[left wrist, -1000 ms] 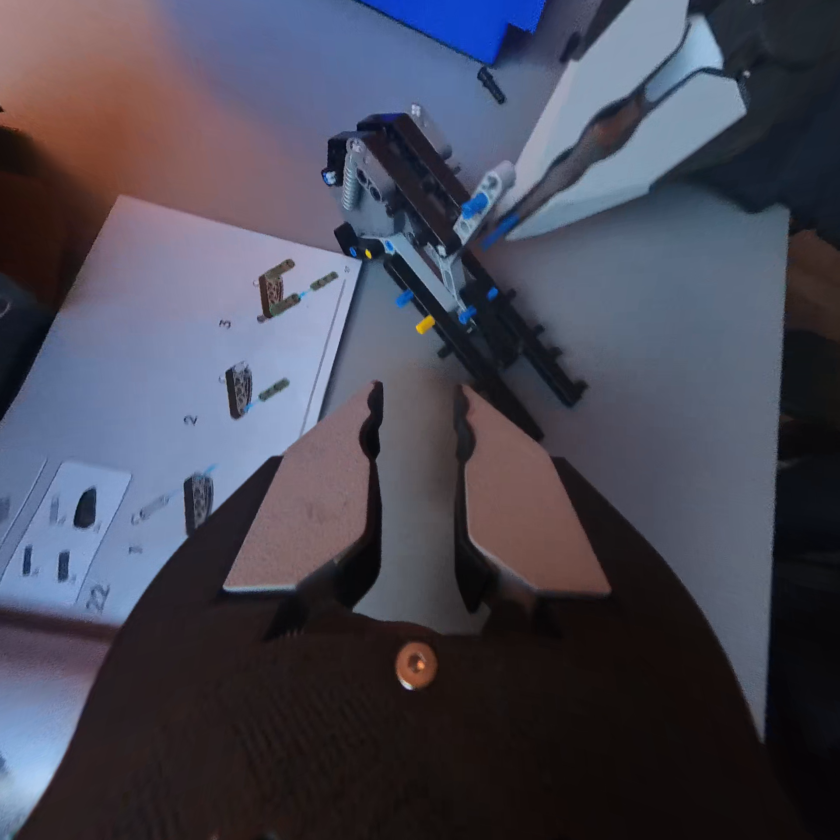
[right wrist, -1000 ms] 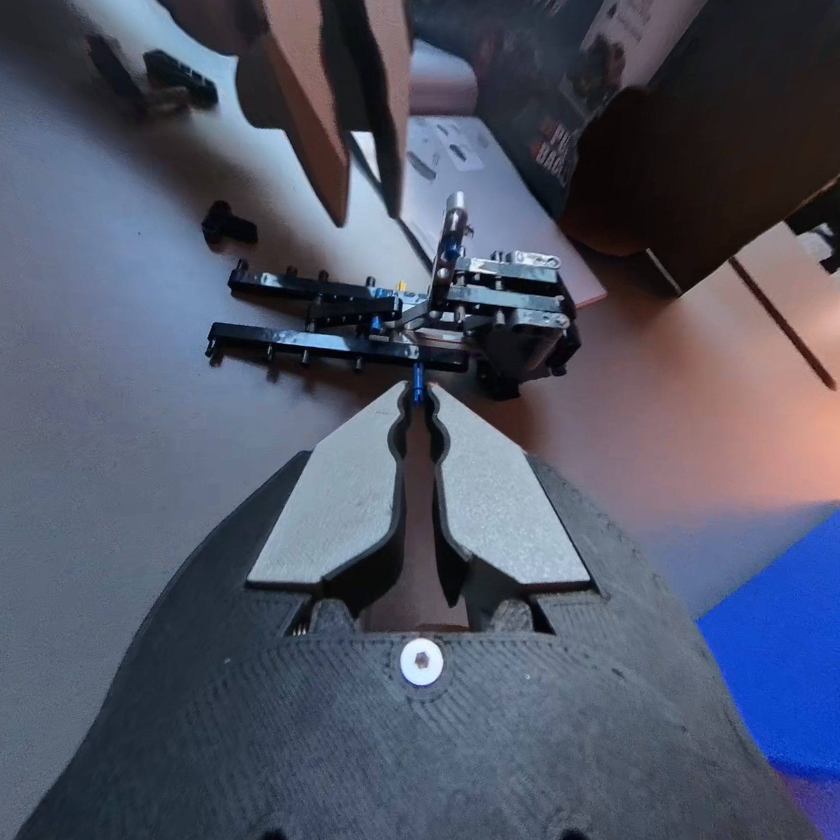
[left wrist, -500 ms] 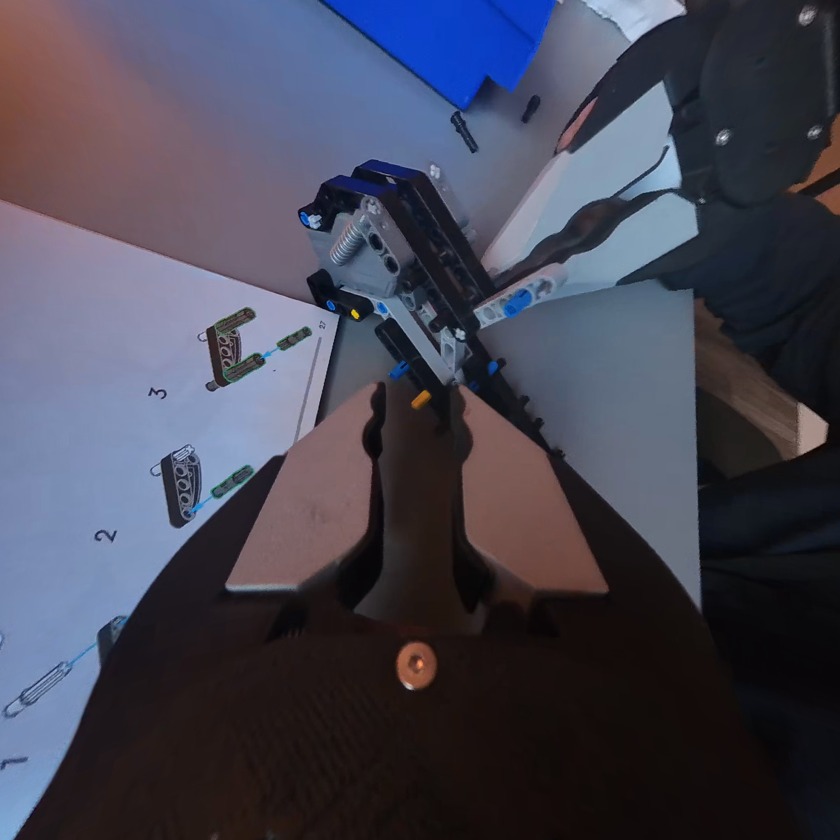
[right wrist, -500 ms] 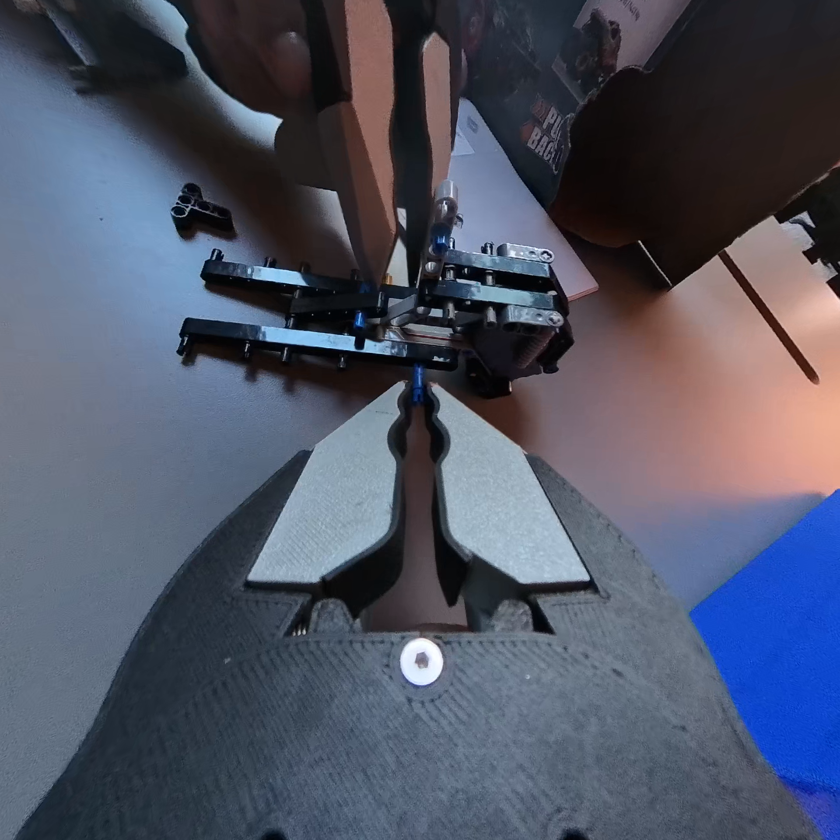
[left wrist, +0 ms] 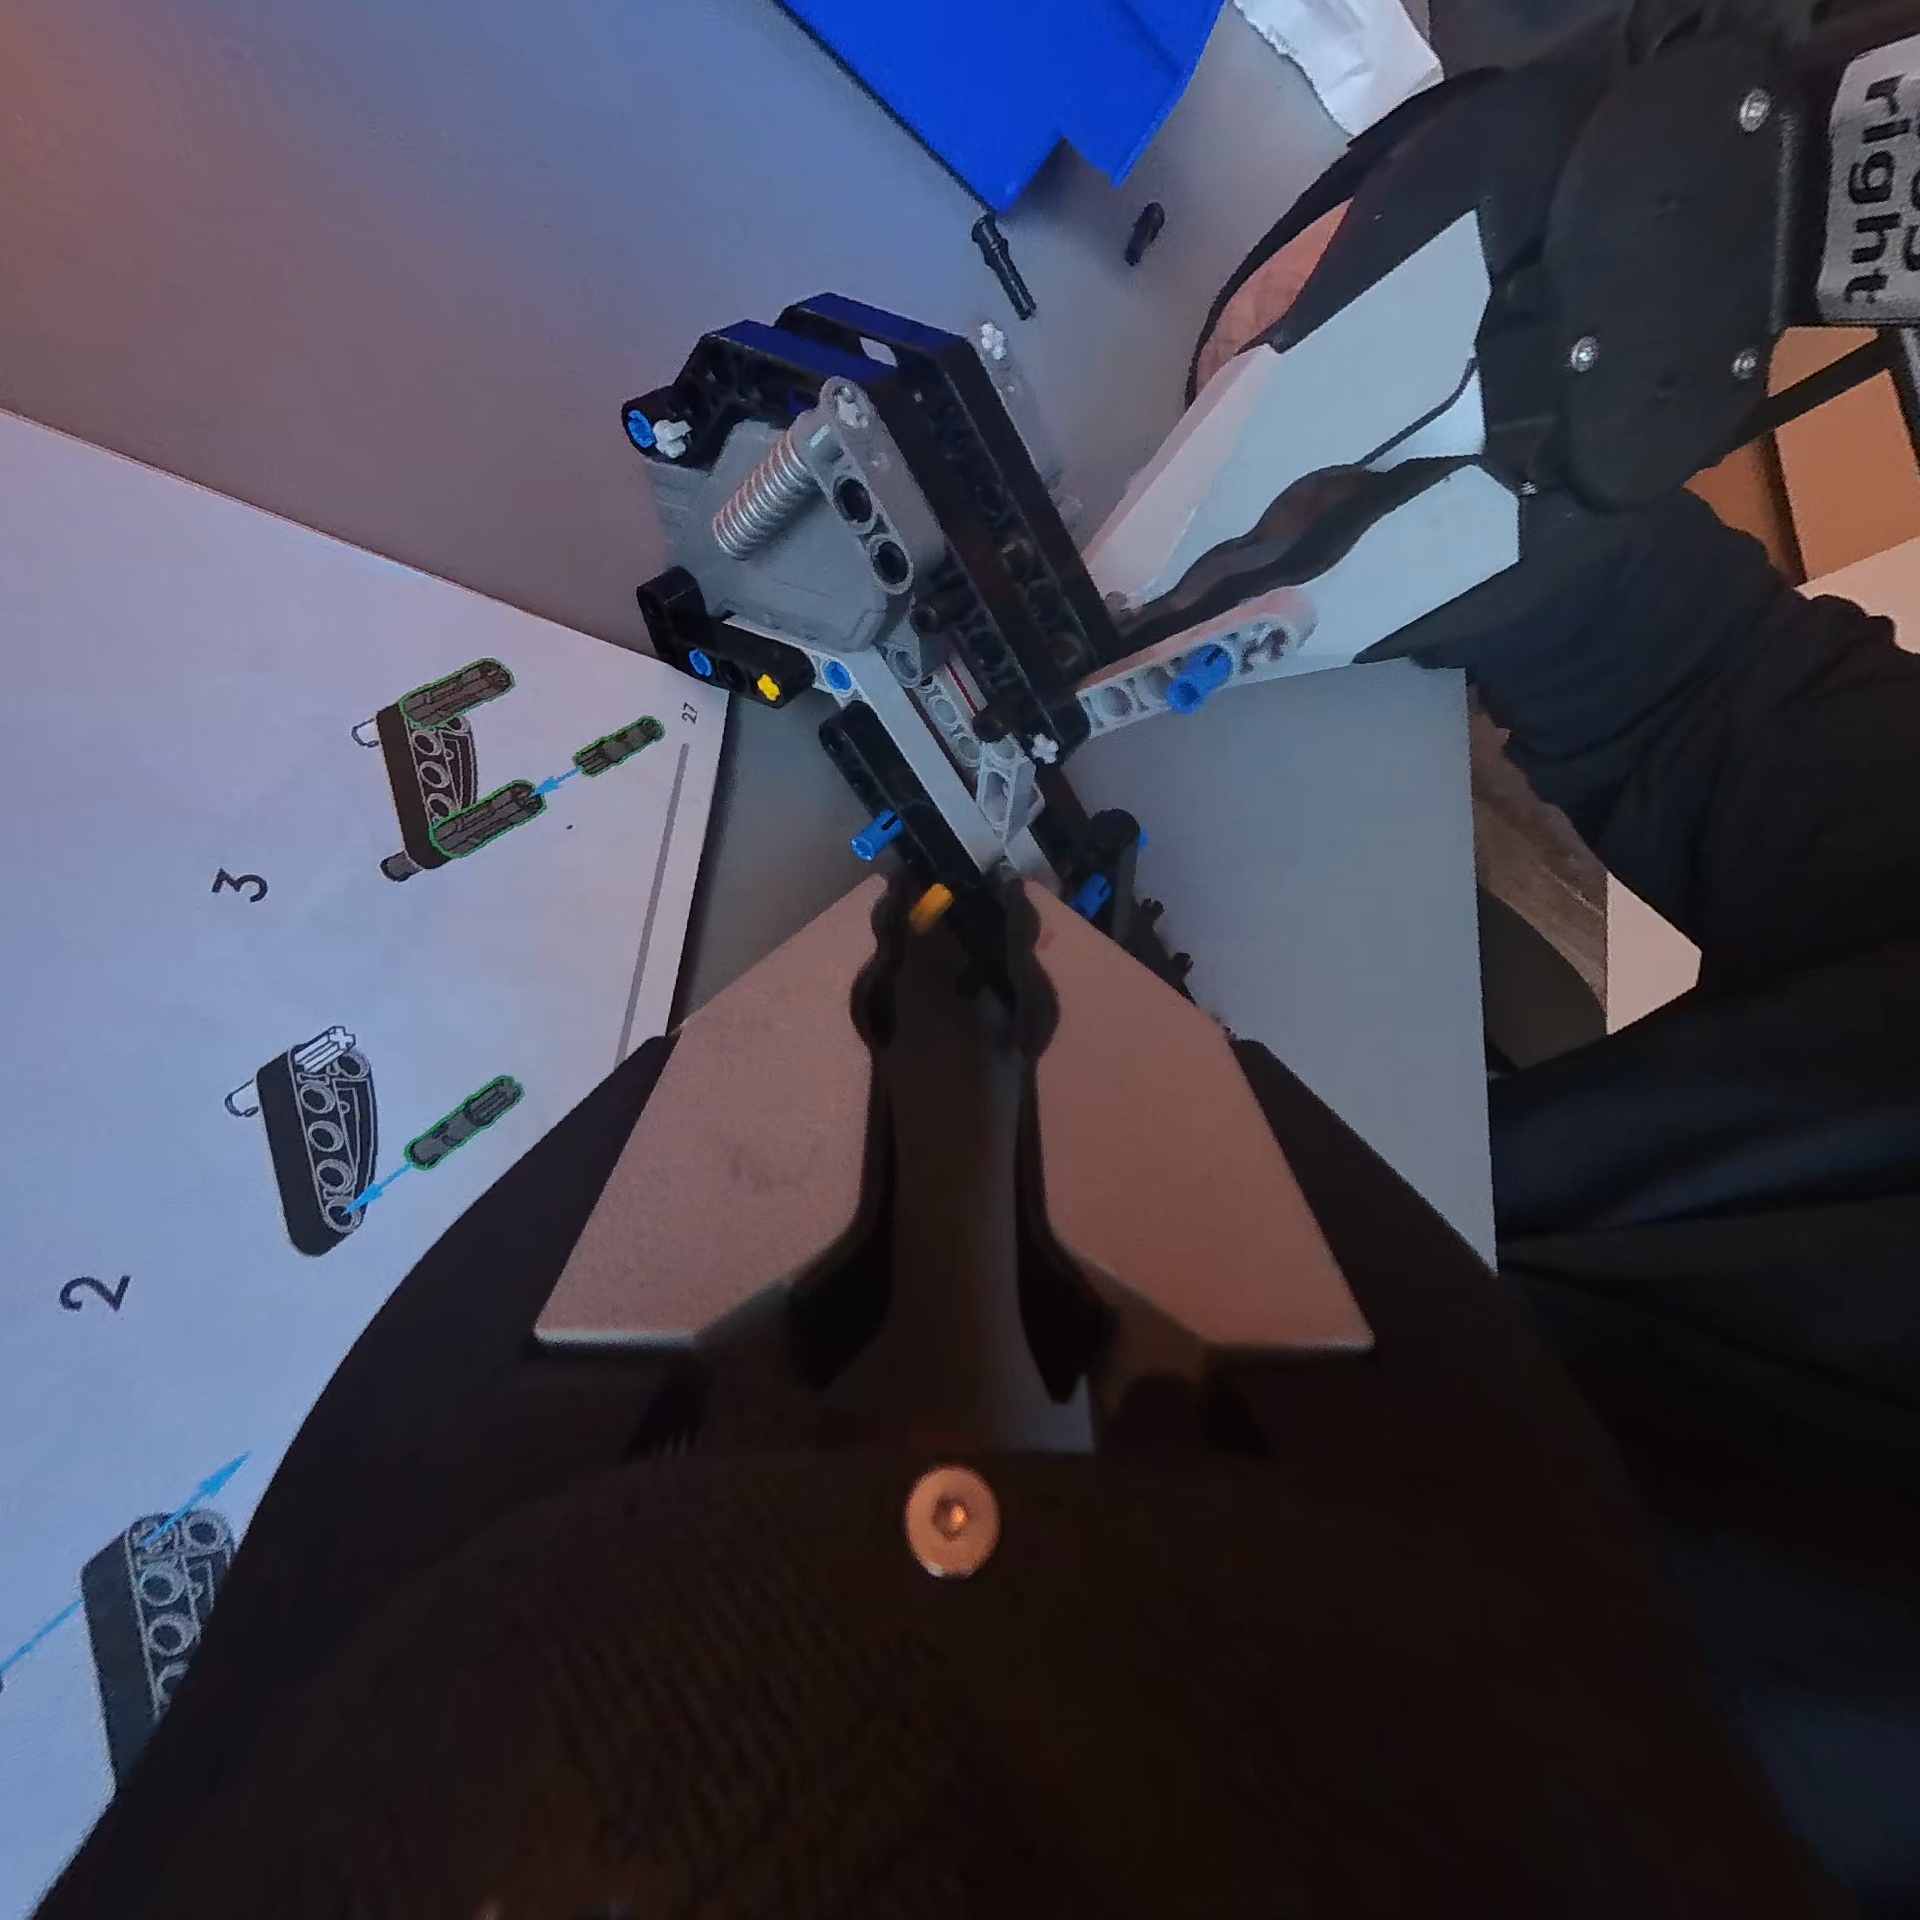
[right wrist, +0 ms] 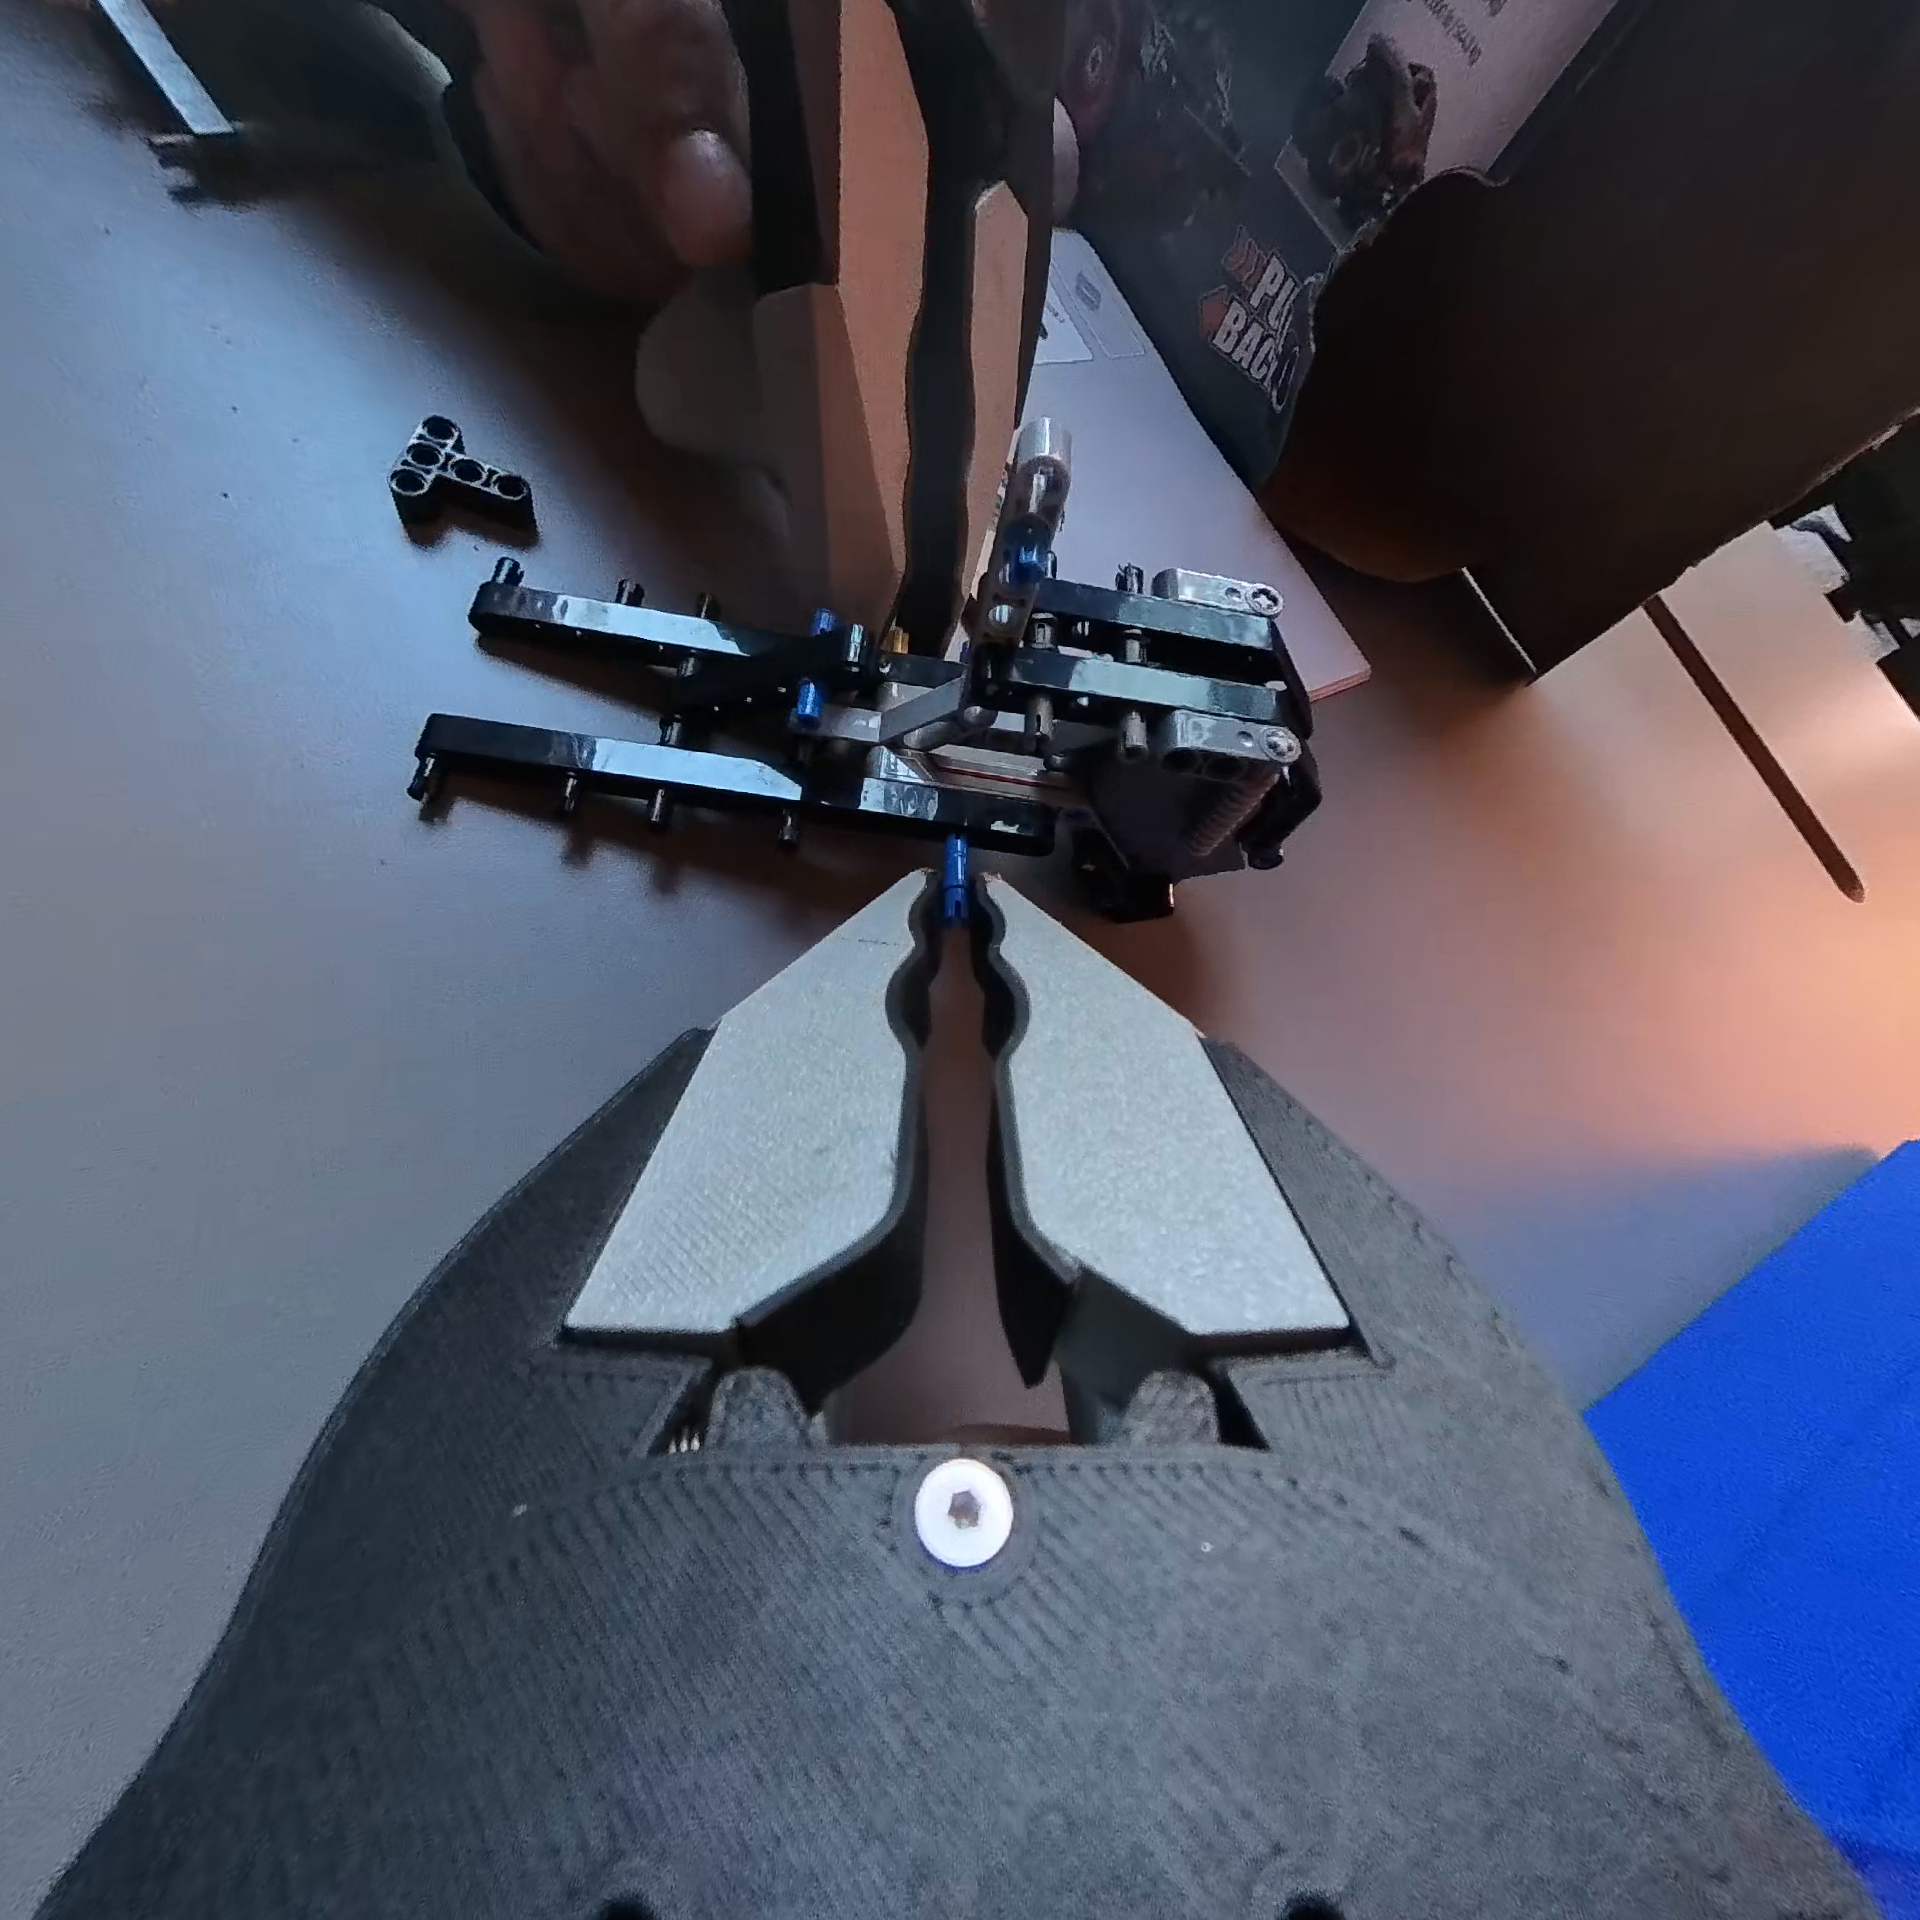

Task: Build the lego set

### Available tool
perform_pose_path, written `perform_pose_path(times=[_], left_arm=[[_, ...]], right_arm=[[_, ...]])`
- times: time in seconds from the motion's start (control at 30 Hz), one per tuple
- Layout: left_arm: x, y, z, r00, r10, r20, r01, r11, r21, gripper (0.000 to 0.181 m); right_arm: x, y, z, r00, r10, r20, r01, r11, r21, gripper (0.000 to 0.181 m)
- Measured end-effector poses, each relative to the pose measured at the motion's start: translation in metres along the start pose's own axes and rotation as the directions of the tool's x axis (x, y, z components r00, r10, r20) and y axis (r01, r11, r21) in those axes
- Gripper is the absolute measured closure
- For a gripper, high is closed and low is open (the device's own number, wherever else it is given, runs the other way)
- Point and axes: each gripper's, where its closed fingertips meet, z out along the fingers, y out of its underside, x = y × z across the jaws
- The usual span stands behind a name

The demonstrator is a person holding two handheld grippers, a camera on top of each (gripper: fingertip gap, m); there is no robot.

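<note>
lego chassis on the table — right gripper pinches a blue pin against its beam, left gripper straddles its black beams, not clamped.

Lego model hemmed between both tongs; bare table beside it

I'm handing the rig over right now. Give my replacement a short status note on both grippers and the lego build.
Right hand-held gripper: shut on a blue pin, its tip at the near black beam of the lego assembly, apparently not seated.
Left hand-held gripper: jaws apart, straddling the assembly's black beams by the yellow pin; grip unconfirmed.
Assembly lies on the table, beside the open instruction booklet.
Spare black T-piece lies loose.
Left: press the pin in, continue the booklet steps.
</note>
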Motion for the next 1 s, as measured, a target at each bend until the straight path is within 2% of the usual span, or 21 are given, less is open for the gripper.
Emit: perform_pose_path(times=[0.03,0.33,0.7,1.0], left_arm=[[0.000,0.000,0.000,1.000,0.000,-0.001,0.000,1.000,0.000,0.166],[0.003,0.004,-0.002,0.999,-0.010,-0.034,0.010,1.000,-0.002,0.166],[0.012,0.015,-0.006,0.999,-0.024,-0.032,0.024,1.000,0.005,0.167],[0.020,0.021,-0.004,0.998,0.033,0.050,-0.033,0.999,-0.005,0.166]], right_arm=[[0.000,0.000,0.000,1.000,0.000,0.001,0.000,1.000,0.000,0.180],[-0.004,0.007,0.007,0.999,-0.048,-0.004,0.048,0.997,-0.063,0.180],[-0.019,0.001,0.006,0.995,-0.084,0.045,0.086,0.995,-0.042,0.180],[-0.030,0.000,-0.001,0.976,0.121,0.180,-0.112,0.992,-0.060,0.180]])
